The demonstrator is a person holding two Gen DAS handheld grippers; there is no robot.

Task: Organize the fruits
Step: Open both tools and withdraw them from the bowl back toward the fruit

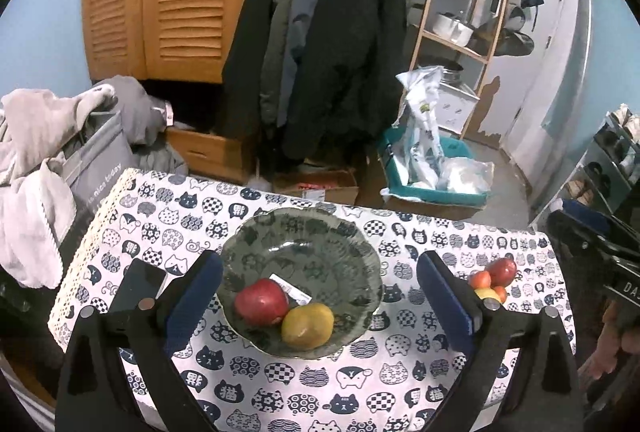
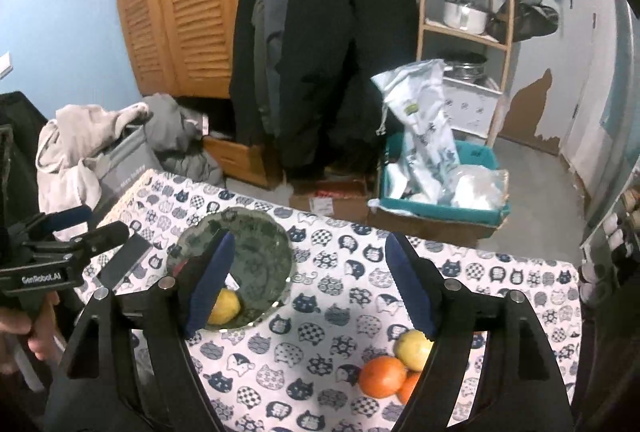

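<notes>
Both grippers, left [image 1: 320, 296] and right [image 2: 310, 288], tilted down over the bowl [image 1: 360, 256], jaws wide, empty.

Both grippers [image 1: 320, 296] [image 2: 310, 282] are black, blue-padded, silver-bolted; one bears white lettering, seemingly "GenRobot.AI".

You see a table with a cat-print cloth [image 1: 280, 372]. On it sit a green bowl [image 1: 320, 244], a dark phone [image 1: 140, 284] to its left, and a small heap of fruit [image 2: 400, 364] to its right.
</notes>
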